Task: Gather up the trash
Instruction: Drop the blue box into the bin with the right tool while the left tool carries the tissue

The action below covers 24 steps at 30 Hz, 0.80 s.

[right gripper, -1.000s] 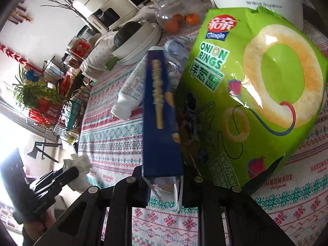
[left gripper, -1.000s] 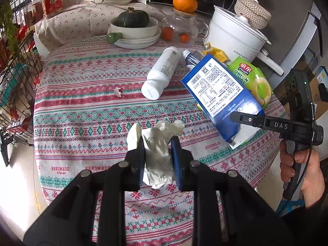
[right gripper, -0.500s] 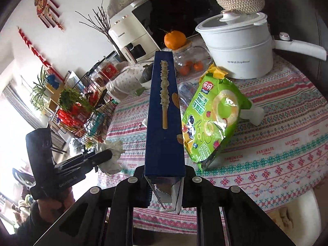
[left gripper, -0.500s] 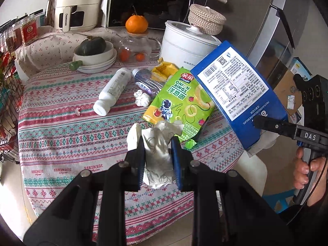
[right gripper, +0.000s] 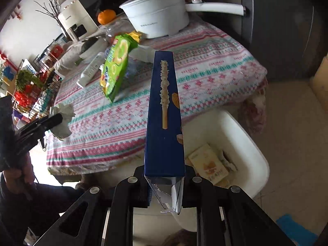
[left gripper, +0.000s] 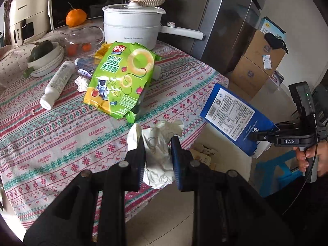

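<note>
Left gripper (left gripper: 157,153) clamped on crumpled paper (left gripper: 157,143) | right gripper (right gripper: 164,186) clamped on blue box (right gripper: 165,119) | both had swung off the bench (left gripper: 61,127) toward white bin (right gripper: 242,135) | drop looked next.

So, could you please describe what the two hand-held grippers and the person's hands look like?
Both are matte black. The left hand-held gripper has angular arms with silver rivets and blue ribbed pads. The right hand-held gripper carries white "DAS" lettering, a boxy top unit with a green light, and a black cable trailing past the bare right hand. Dark clothing shows beside the left hand.
</note>
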Available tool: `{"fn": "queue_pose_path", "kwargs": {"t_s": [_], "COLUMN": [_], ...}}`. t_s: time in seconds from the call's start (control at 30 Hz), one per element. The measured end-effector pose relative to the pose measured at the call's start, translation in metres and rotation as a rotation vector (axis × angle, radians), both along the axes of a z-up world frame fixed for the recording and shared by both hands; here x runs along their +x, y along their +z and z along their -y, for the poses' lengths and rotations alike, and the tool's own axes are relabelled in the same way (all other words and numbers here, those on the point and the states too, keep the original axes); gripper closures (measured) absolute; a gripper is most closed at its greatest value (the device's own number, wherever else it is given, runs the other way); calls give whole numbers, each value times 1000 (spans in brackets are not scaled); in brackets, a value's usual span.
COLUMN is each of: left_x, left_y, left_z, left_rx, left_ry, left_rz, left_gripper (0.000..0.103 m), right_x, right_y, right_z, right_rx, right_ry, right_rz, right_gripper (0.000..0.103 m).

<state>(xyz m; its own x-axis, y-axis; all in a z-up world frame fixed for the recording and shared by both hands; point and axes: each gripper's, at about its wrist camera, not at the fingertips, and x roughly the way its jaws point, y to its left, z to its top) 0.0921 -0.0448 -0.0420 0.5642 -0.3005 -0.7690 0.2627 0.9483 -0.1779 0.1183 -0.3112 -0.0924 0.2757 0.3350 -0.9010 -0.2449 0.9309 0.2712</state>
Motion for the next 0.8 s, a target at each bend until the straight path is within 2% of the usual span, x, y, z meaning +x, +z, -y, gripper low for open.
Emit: {"fn": "queue_pose_path", "kwargs": {"t_s": [0.1, 0.3, 0.5, 0.67, 0.8], "left_x": [-2, -7, -6, -5, -4], "left_y": [-4, -7, -17, -22, -27], "left_z": [19, 46, 71, 89, 100], "left_rx": [9, 11, 10, 11, 14], "left_ry": [-35, -86, -134, -167, -194], "left_rz": [-6, -3, -22, -26, -32], "left_gripper": [77, 77, 77, 77, 77], "right_x": [-8, -32, -29, -22, -16], "right_y": [-18, -32, -54, -52, -44], "right_z": [13, 29, 33, 33, 33], "right_rx": [-13, -45, -89, -76, -88], "right_ry": [7, 16, -12, -32, -48], "right_rz": [-47, -96, -184, -189, -157], "right_gripper": [83, 83, 82, 70, 61]}}
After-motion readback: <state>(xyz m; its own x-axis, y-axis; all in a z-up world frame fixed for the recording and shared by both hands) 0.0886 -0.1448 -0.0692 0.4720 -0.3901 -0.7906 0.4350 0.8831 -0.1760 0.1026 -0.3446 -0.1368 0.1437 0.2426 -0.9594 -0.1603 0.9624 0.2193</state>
